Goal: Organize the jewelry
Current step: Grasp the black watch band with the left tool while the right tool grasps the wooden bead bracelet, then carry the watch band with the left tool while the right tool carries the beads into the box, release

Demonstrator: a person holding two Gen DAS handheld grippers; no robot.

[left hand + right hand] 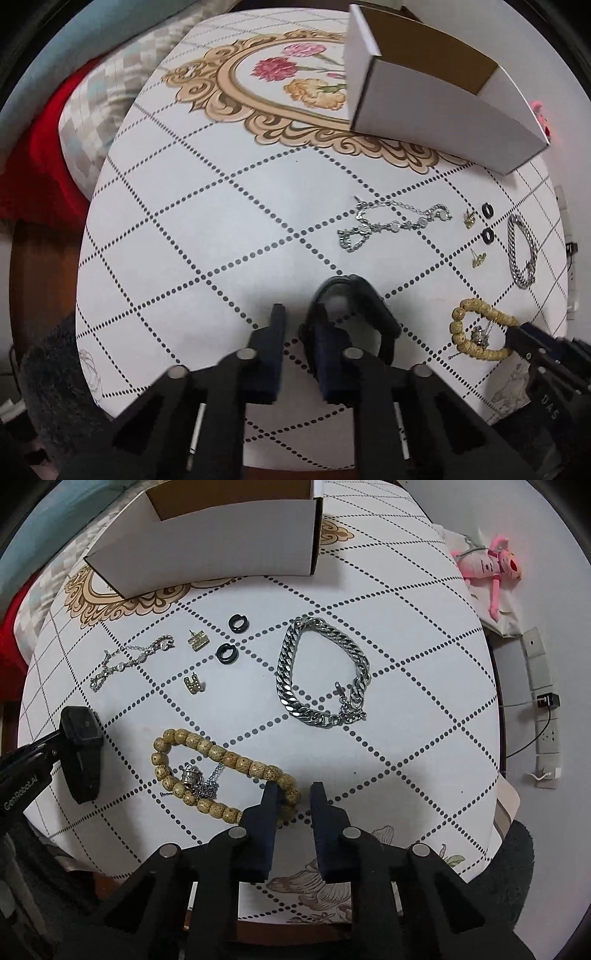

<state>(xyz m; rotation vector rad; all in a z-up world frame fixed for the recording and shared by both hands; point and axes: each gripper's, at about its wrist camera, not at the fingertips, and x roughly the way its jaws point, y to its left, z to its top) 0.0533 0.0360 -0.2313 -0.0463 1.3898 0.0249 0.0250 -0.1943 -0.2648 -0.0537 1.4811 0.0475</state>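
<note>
A black watch lies at the near edge of the table. My left gripper points down and is shut on the near side of its strap, one finger inside the loop. In the right wrist view the watch sits far left. My right gripper is shut on the right end of a tan bead bracelet, a bead between its fingers. Inside that loop lies a silver charm on a thin chain. Further back lie a heavy silver chain bracelet, a thin silver bracelet, two gold earrings and two black hoops.
An open white cardboard box stands at the back of the round, dot-patterned table. A pink plush toy and a power strip lie beyond the table's right edge. Red cloth and a checked cushion lie off its left side.
</note>
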